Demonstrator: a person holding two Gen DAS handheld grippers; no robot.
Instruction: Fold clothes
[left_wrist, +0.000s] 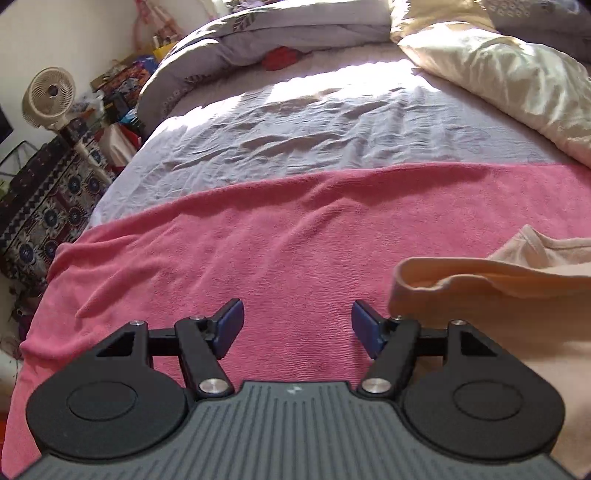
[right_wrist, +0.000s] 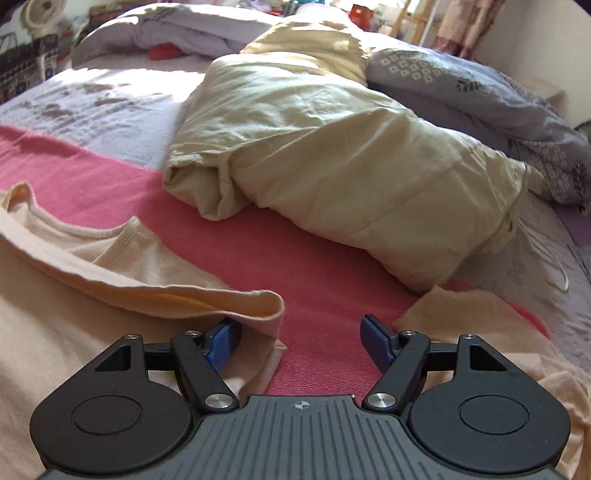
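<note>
The peach top lies on the pink towel near the edge of the bed, folded over on itself, its neckline showing under the folded-over layer; my right gripper hangs just past the fold's corner, jaws wide, pink towel showing in the gap between them; its left finger is partly under the hem, but nothing is pinched; a second peach flap lies beside my right finger; my left gripper stands wide too, above bare towel, with the top's rolled edge just beside its right finger and not held; beyond the towel lies the wrinkled pale sheet; a cream duvet is bunched on the towel's far edge, a grey patterned quilt behind it; a fan stands off the bed's left side.
</note>
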